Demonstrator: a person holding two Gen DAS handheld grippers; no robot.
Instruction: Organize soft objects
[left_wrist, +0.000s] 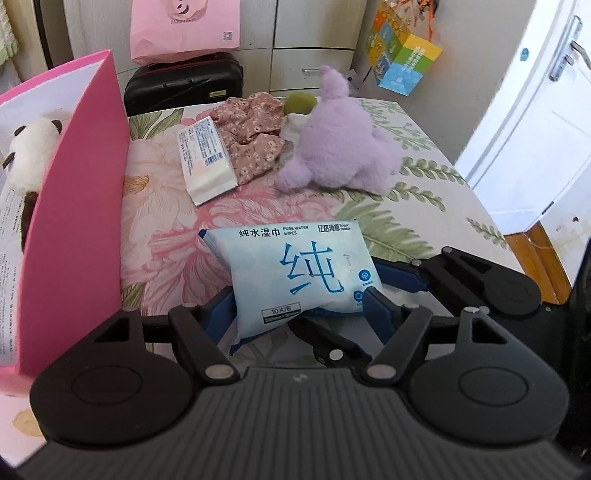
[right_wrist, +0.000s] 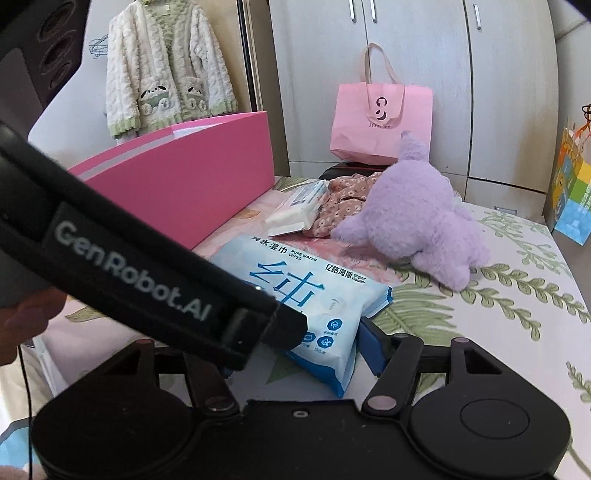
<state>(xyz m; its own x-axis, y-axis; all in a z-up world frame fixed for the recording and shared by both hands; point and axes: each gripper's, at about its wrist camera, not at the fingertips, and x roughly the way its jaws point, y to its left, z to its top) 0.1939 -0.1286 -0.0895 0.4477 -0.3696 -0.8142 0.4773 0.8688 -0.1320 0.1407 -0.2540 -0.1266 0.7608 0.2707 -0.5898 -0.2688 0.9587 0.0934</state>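
A blue-and-white wet wipes pack lies on the floral bedsheet; it also shows in the right wrist view. My left gripper is shut on the wet wipes pack, its blue pads against both sides. My right gripper sits at the same pack; one blue finger shows beside it, the other is hidden by the left gripper's body. A purple plush, a floral cloth and a white tissue pack lie farther back.
An open pink box stands at the left, holding a panda plush. A pink paper bag sits on a black suitcase behind the bed. A colourful bag hangs at the right. A door stands right.
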